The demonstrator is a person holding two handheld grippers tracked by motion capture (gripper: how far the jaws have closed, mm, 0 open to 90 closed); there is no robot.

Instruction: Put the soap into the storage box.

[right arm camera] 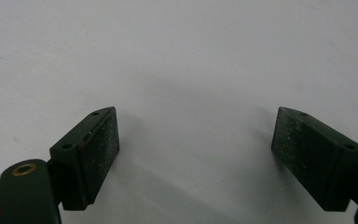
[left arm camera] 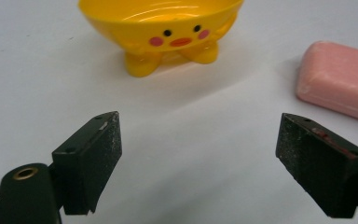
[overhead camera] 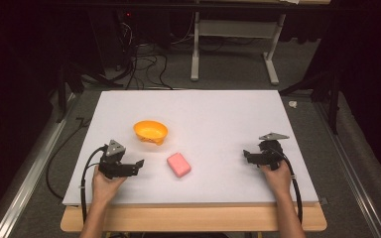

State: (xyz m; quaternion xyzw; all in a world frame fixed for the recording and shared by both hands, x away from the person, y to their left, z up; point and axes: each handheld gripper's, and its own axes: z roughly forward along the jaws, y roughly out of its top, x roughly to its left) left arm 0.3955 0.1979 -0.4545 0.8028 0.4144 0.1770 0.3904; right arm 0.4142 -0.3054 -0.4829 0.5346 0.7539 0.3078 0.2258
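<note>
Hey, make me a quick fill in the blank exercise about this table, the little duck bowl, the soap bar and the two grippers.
1. The bowl with a duck face is ____ in colour.
2. The soap bar is ____ in colour.
3. The jaws of the left hand-held gripper stand ____.
4. Between the jaws of the right hand-held gripper lies only the bare ____ board.

Missing words: yellow; pink; open; white

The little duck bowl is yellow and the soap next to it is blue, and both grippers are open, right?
Almost. The soap is pink, not blue; the left gripper view shows it clearly beside the yellow duck bowl. The rest holds: the left gripper and the right gripper are both open.
</note>
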